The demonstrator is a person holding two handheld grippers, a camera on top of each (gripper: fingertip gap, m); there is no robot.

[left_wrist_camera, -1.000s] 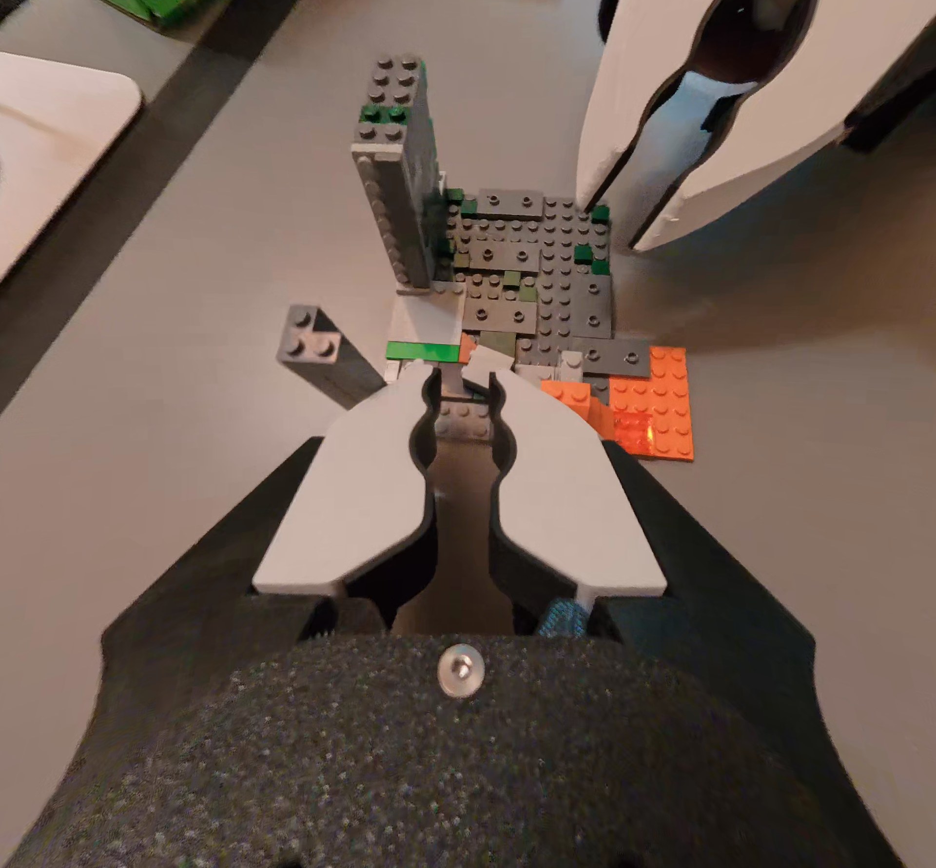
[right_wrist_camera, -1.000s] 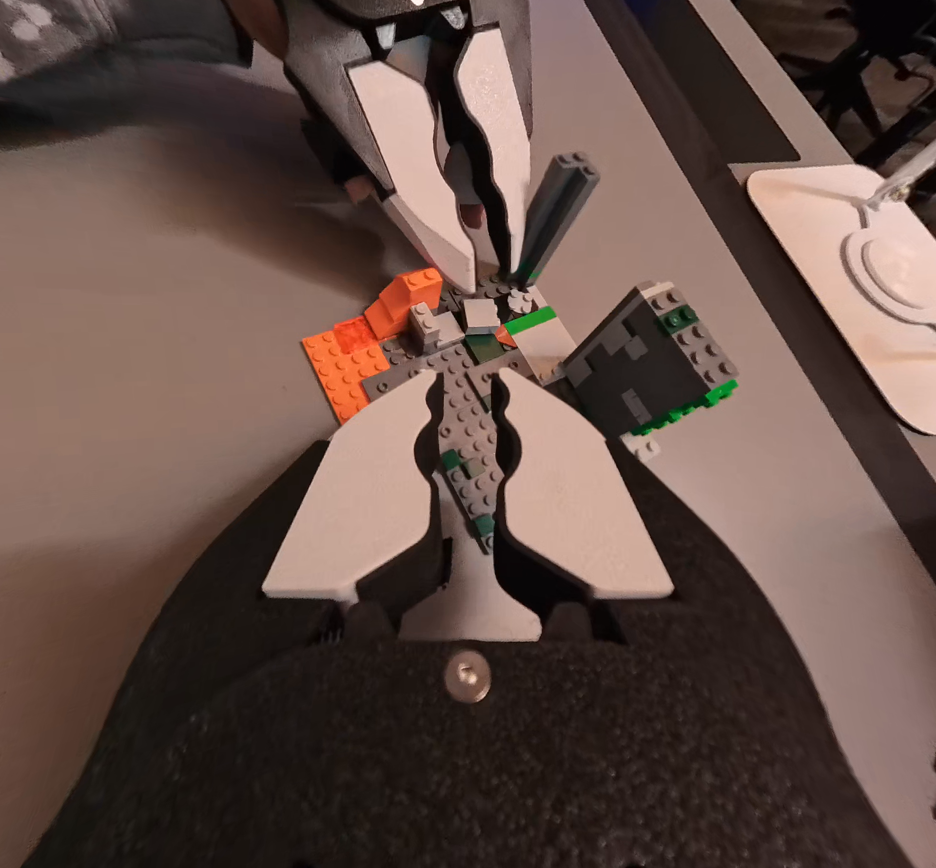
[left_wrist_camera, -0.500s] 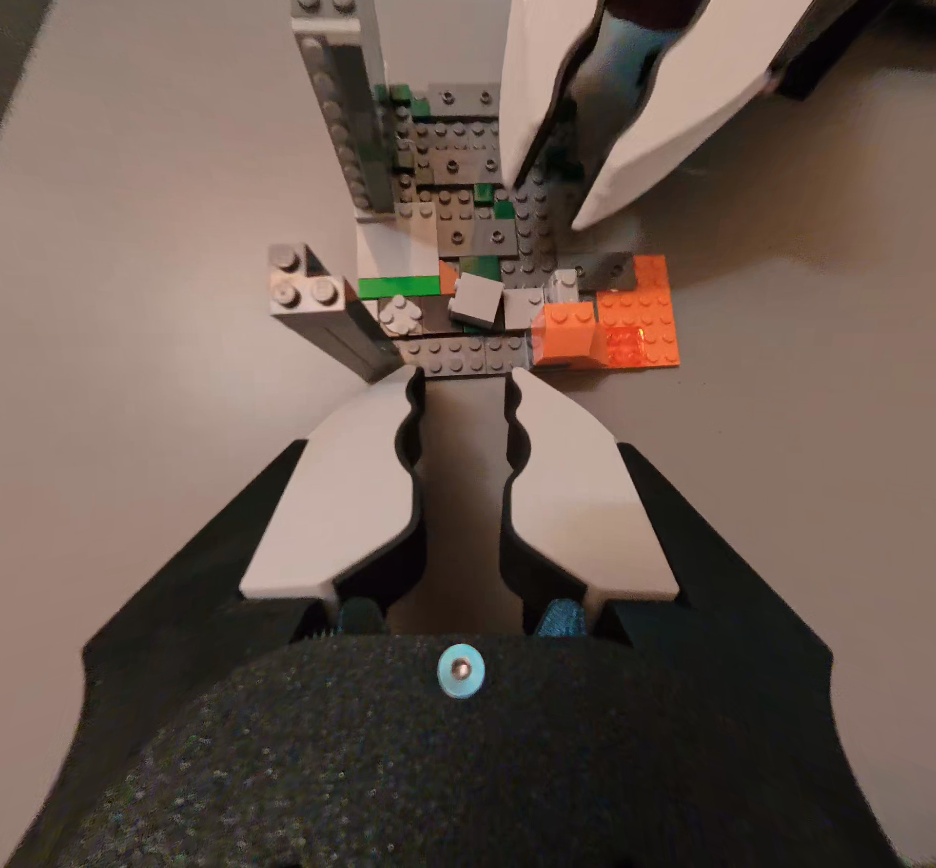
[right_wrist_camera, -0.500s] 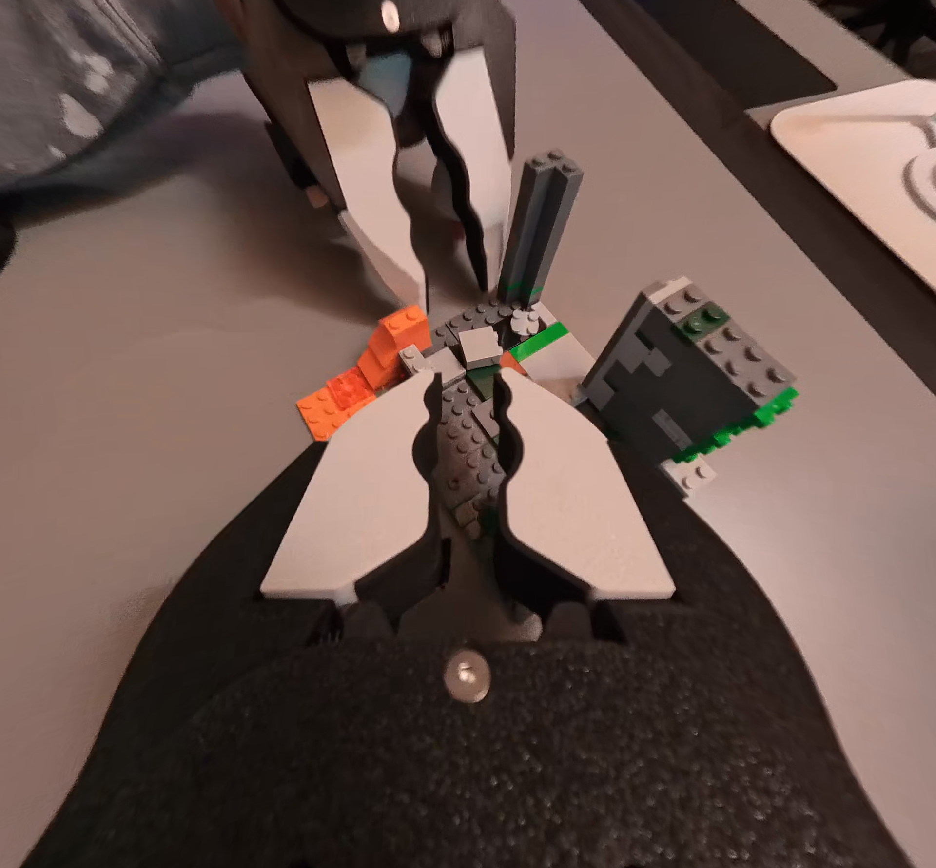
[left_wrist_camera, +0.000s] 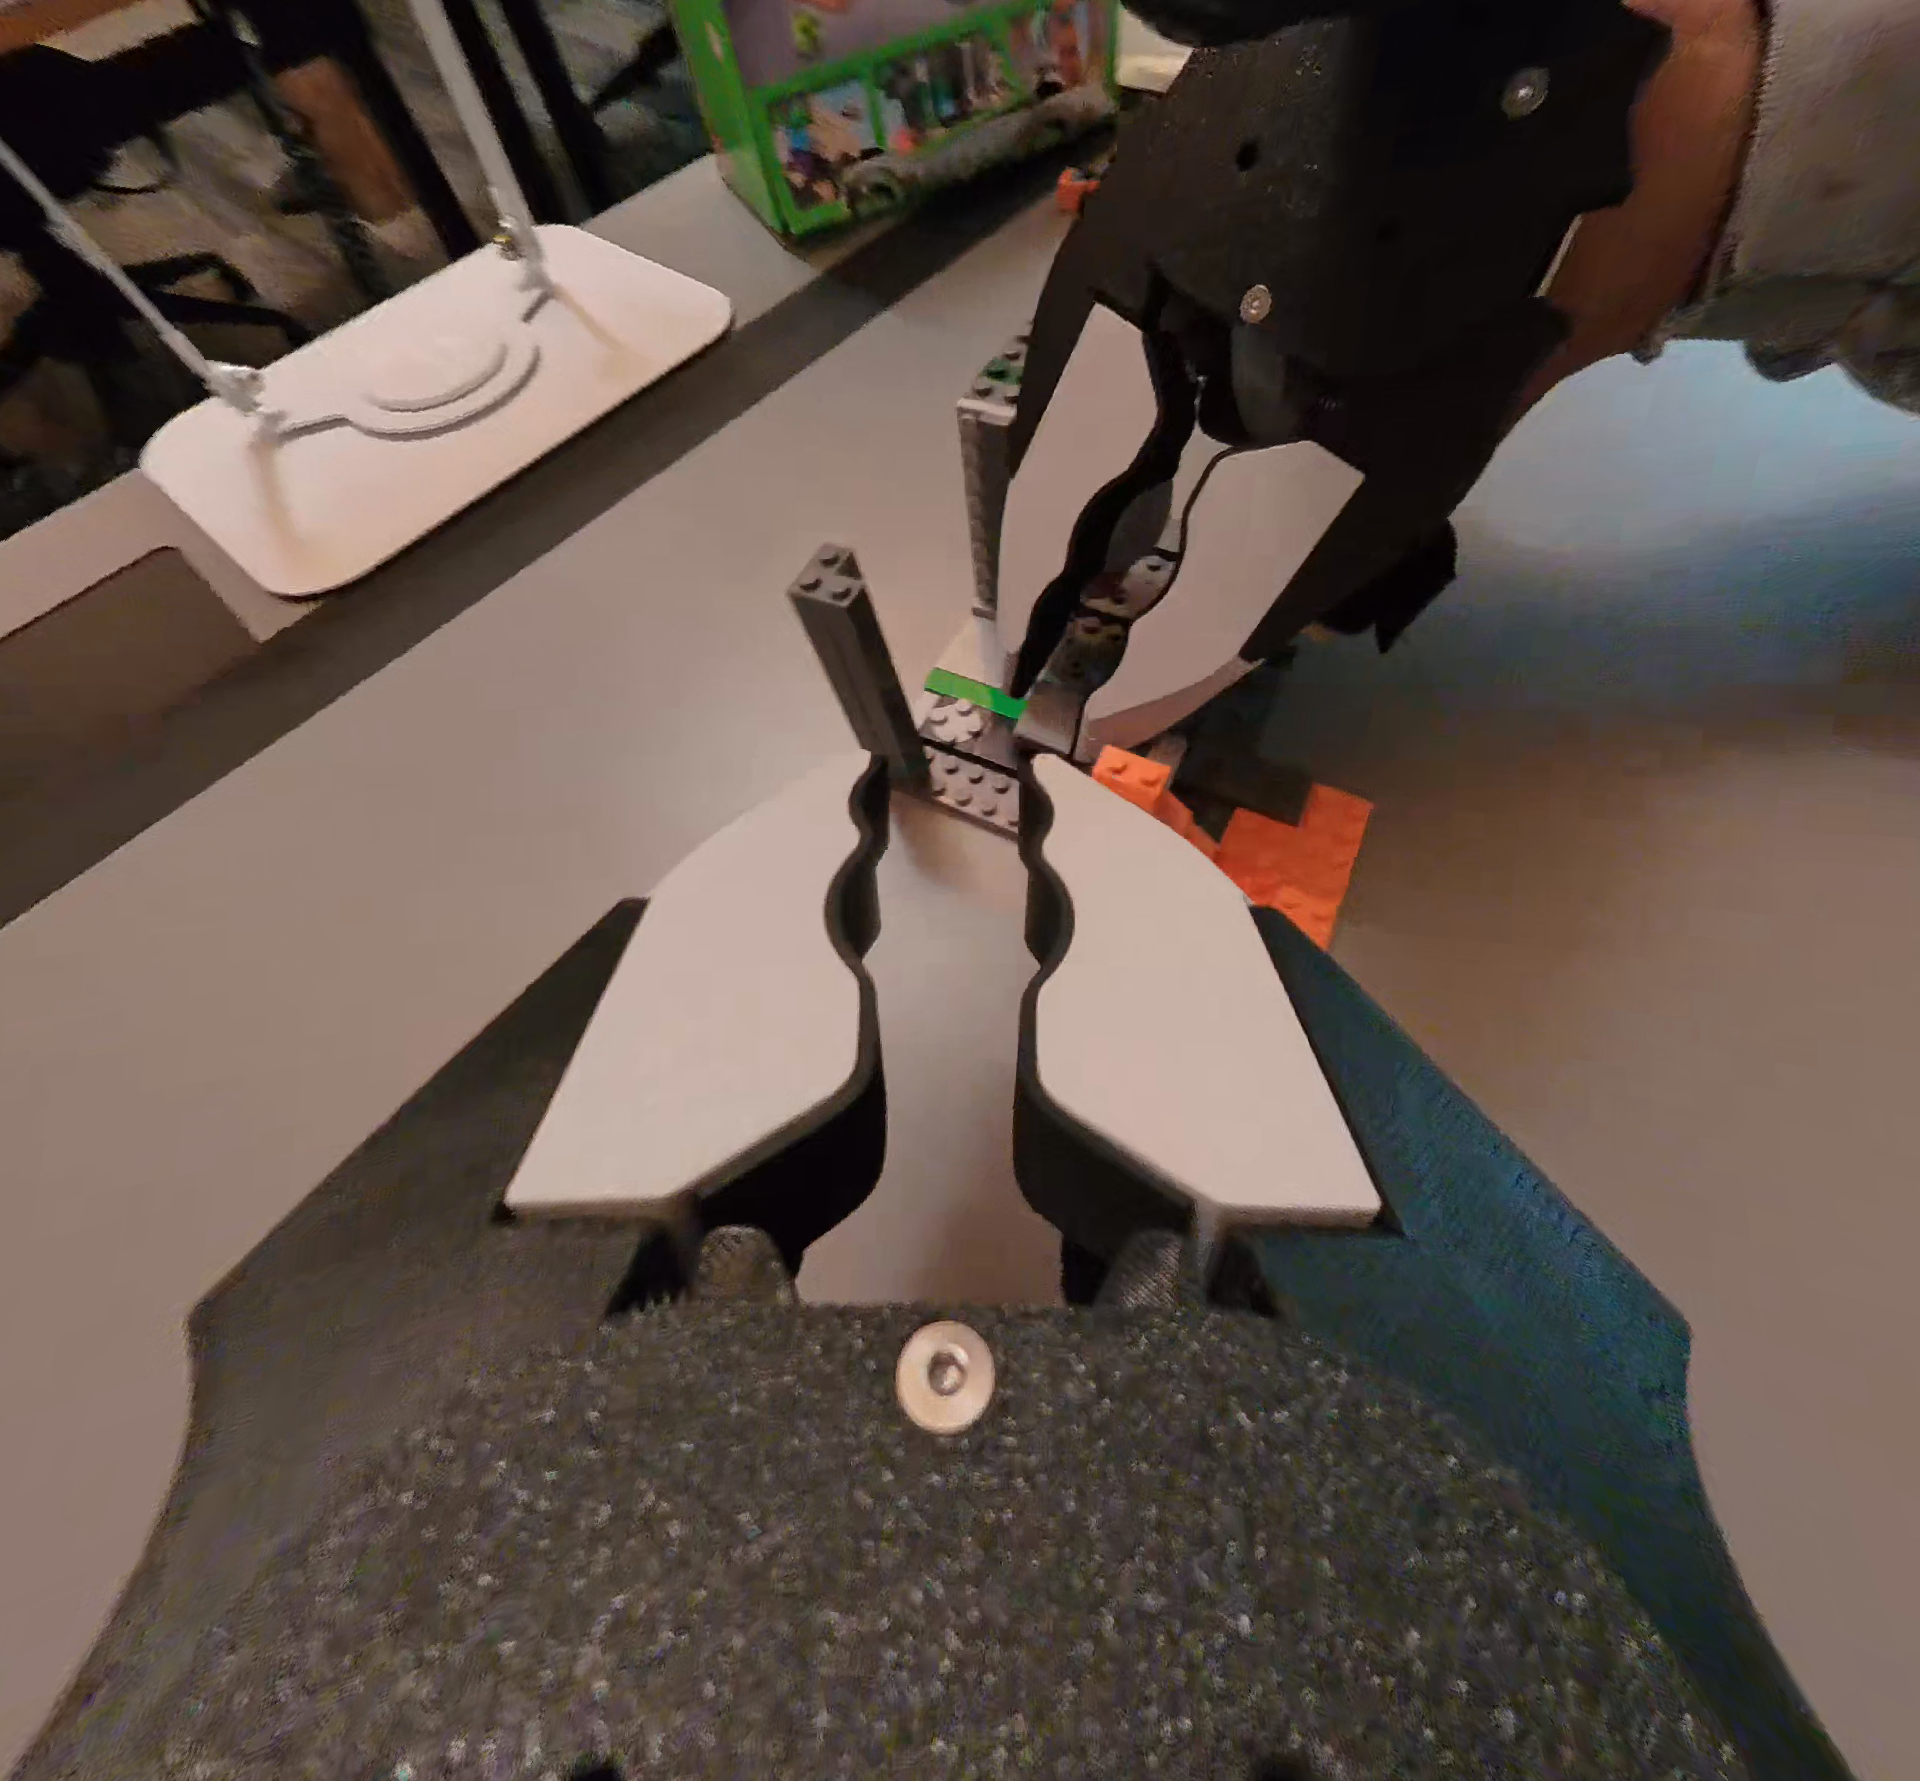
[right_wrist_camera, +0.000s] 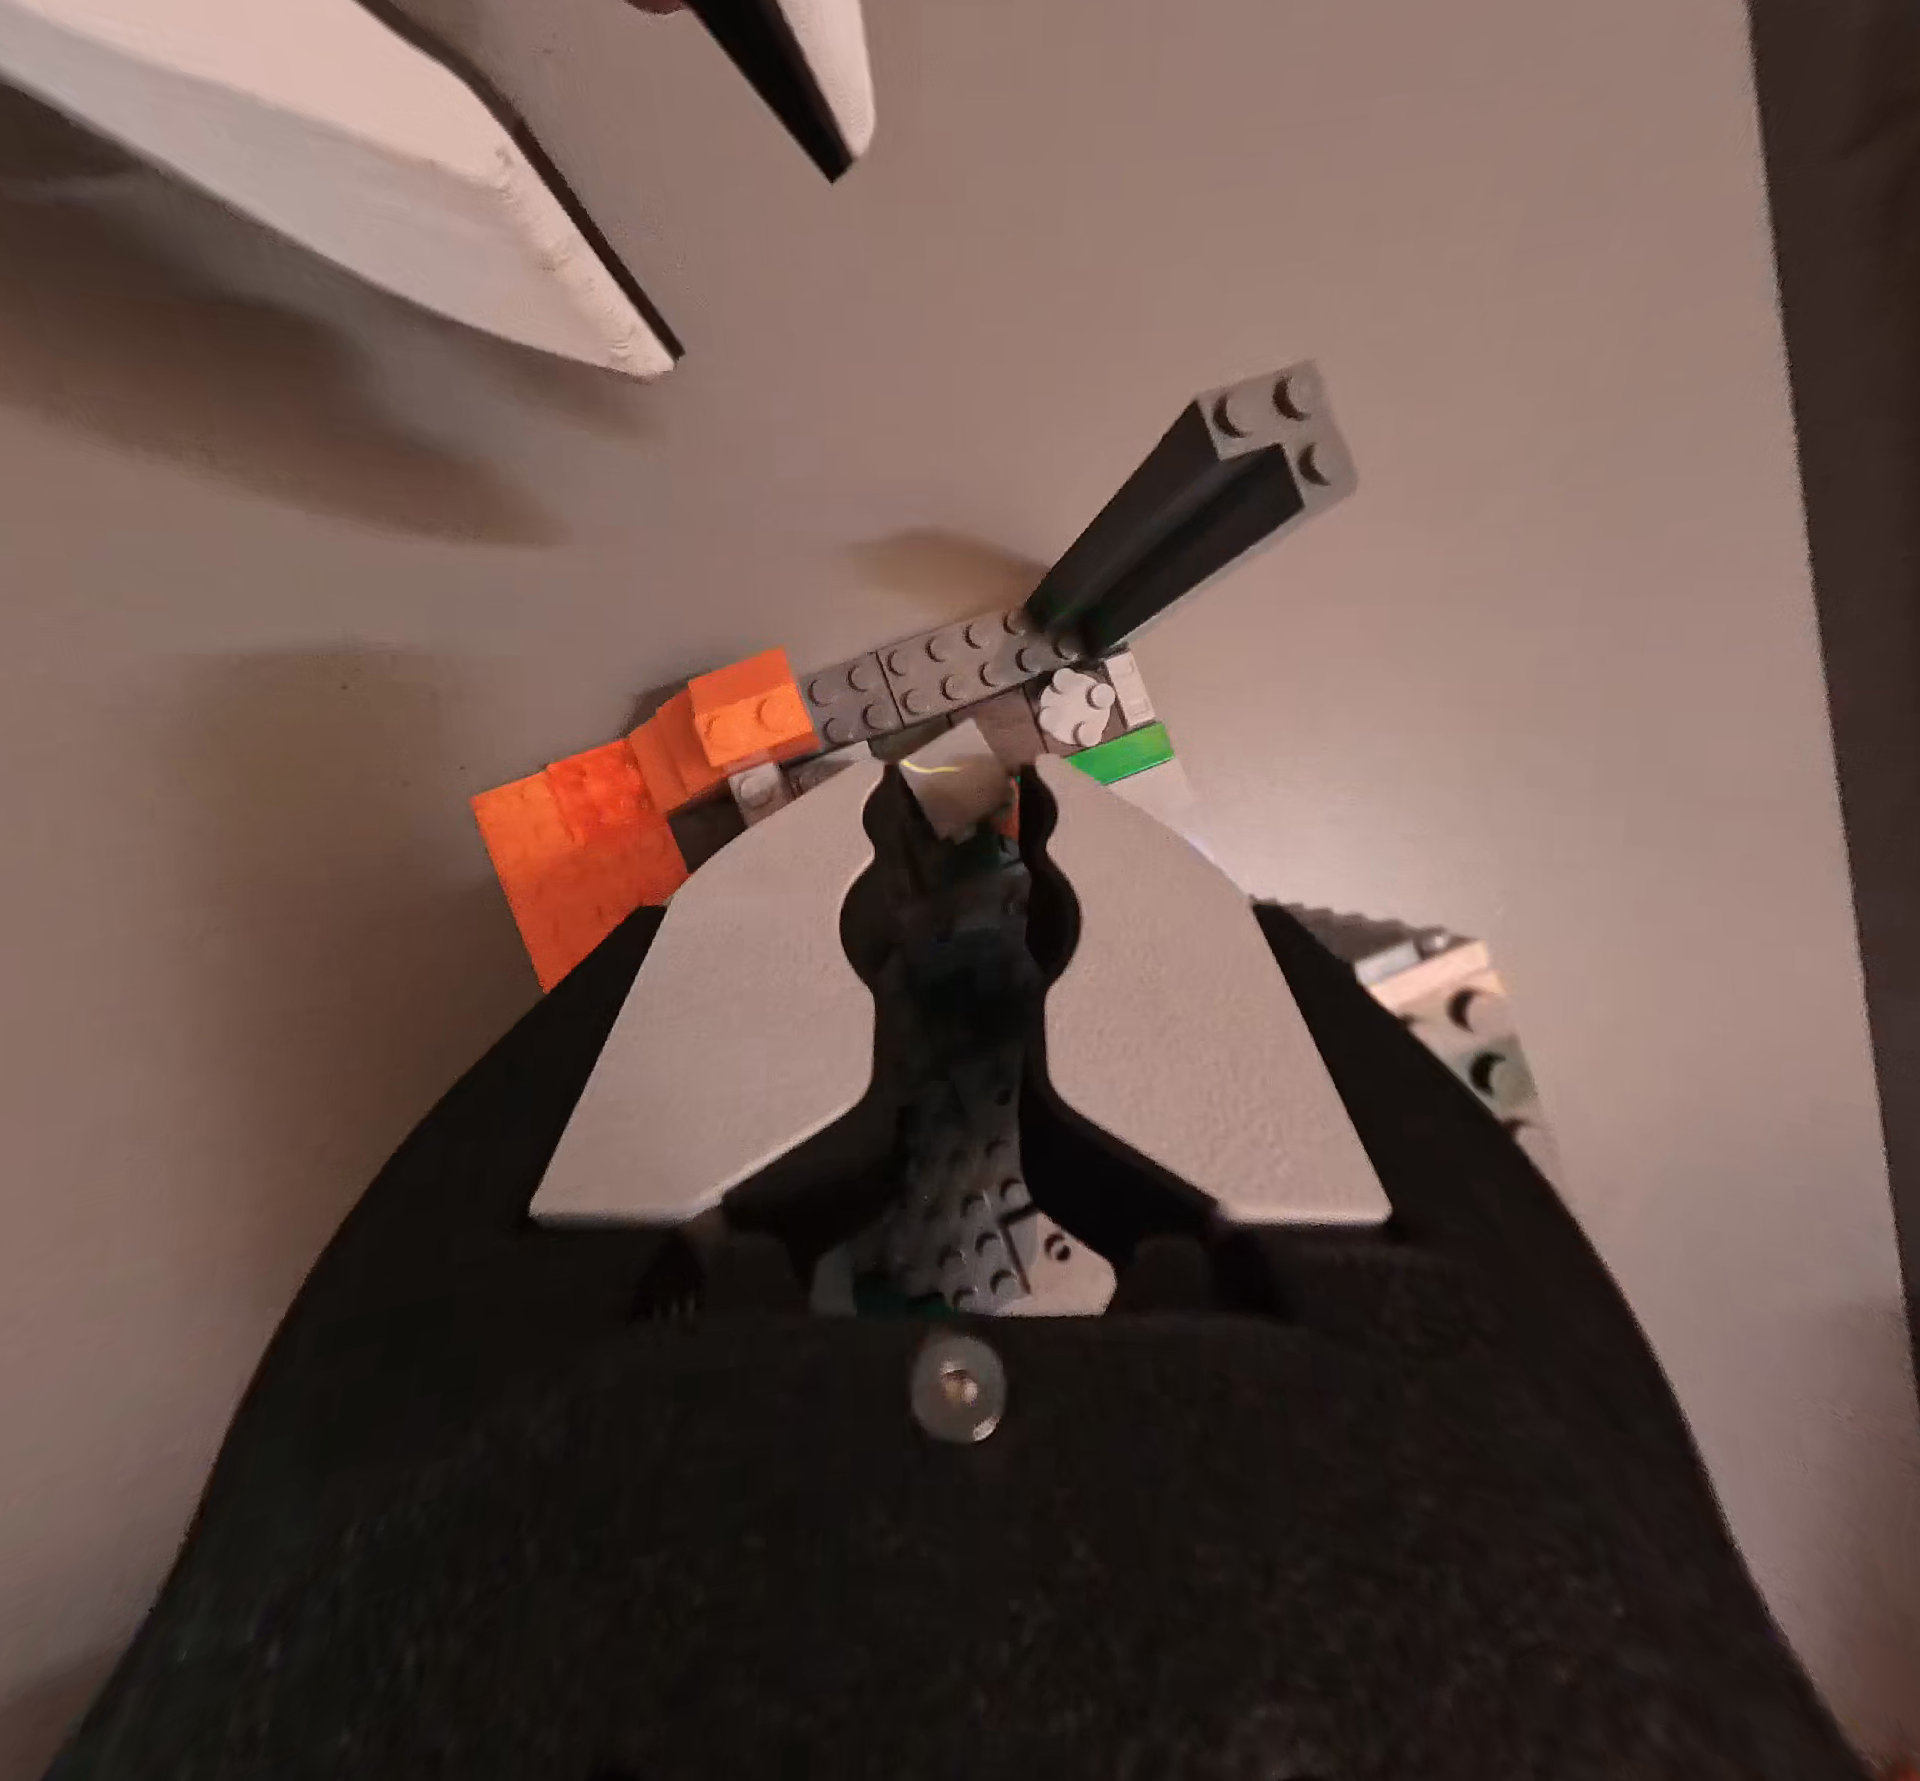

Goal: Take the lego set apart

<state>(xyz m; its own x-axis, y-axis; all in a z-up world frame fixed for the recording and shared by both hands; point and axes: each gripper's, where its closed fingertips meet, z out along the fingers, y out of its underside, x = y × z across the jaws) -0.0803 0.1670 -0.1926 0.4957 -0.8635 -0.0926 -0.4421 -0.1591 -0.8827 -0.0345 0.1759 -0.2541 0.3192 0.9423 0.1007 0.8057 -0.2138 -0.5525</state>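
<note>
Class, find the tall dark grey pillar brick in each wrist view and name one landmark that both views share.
Left wrist view: the pillar leans left, just above centre, beyond the left claw.
Right wrist view: the pillar slants toward the upper right, above centre.
Shared landmark: the orange bricks.
</note>
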